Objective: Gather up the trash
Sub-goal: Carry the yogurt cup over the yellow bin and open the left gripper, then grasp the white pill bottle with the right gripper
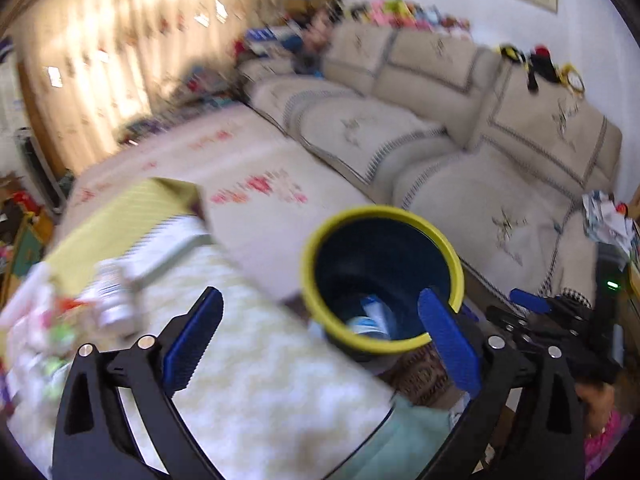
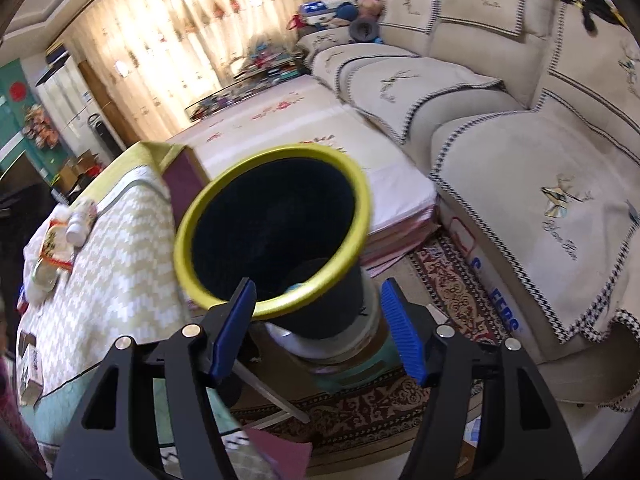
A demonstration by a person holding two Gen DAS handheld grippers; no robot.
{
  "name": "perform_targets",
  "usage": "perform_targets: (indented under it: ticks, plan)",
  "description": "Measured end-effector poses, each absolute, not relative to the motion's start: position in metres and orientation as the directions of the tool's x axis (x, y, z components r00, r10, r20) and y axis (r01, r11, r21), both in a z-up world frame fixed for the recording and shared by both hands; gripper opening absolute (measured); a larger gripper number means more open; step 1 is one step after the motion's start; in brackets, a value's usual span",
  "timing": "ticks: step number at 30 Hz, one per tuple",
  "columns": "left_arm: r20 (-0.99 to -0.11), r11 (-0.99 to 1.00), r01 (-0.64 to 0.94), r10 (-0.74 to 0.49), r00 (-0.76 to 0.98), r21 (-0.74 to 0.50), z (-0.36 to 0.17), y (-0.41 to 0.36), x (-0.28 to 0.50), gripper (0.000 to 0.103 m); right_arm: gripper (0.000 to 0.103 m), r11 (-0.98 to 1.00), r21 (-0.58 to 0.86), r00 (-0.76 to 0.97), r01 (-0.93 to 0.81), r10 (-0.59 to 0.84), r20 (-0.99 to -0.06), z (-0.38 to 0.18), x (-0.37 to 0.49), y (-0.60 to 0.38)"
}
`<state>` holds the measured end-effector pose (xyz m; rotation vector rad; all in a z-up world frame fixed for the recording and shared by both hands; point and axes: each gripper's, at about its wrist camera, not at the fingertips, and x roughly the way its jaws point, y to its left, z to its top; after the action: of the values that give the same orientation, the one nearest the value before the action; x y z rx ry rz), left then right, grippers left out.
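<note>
Left tongs (image 1: 320, 334) spread wide and empty just above the bin (image 1: 382, 276)'s near rim, scraps visible at the bottom. Right tongs (image 2: 318, 330) parted beside the bin's dark wall, gripping nothing. More trash (image 2: 60, 240) left of the bin on the tabletop (image 2: 120, 280), with bare cloth between for reaching.

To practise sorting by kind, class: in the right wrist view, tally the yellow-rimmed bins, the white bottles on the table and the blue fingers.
Yellow-rimmed bin: 1
White bottle: 1
Blue fingers: 2
Total: 4
</note>
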<state>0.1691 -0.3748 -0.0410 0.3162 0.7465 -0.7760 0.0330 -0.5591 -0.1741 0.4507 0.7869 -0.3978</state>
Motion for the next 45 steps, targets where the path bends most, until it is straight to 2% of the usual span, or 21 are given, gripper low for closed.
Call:
perform_targets:
  ticks: [5,11,19,22,25,27,29,31,39,45]
  plan:
    - [-0.621,0.796,0.605,-0.477,0.622,-0.006,-0.002,-0.258,0.146,0.098,0.063,0.880,0.225,0.654,0.418,-0.120,-0.747,-0.170,0.055,-0.522]
    - [-0.553,0.929,0.370,-0.293,0.780,0.030,0.021,-0.124,0.121,0.098,0.063,0.937,0.213,0.666,0.279,-0.029,-0.745,-0.164,0.087,-0.456]
    - [-0.502,0.992,0.120,-0.091,0.860,0.025,0.026,0.007,0.082,0.098,0.063,0.977,0.214,0.660,0.016,0.151,-0.736,-0.149,0.135,-0.345]
    - [-0.495,0.998,0.057,-0.049,0.867,0.001,0.021,0.044,0.069,0.098,0.063,0.981,0.191,0.661,-0.036,0.167,-0.731,-0.143,0.156,-0.315]
    - [-0.496,1.000,0.024,-0.028,0.868,-0.016,0.015,0.061,0.060,0.098,0.063,0.982,0.184,0.673,-0.031,0.157,-0.722,-0.132,0.191,-0.305]
    - [-0.504,1.000,0.013,-0.025,0.864,-0.026,0.008,0.068,0.060,0.098,0.059,0.983,0.181,0.682,-0.012,0.140,-0.718,-0.126,0.213,-0.308]
    - [-0.514,0.999,0.003,-0.021,0.858,-0.036,0.000,0.076,0.060,0.098,0.050,0.982,0.190,0.685,0.012,0.130,-0.717,-0.120,0.241,-0.312]
    - [-0.525,0.999,-0.003,-0.023,0.851,-0.049,-0.006,0.081,0.062,0.098,0.047,0.980,0.196,0.673,0.021,0.131,-0.728,-0.119,0.268,-0.313]
    - [-0.552,0.998,0.023,-0.052,0.832,-0.058,-0.019,0.076,0.075,0.098,0.047,0.972,0.214,0.602,0.096,0.115,-0.791,-0.139,0.353,-0.312]
    - [-0.566,0.997,0.041,-0.074,0.821,-0.070,-0.027,0.072,0.084,0.098,0.046,0.966,0.226,0.558,0.123,0.121,-0.821,-0.153,0.383,-0.314]
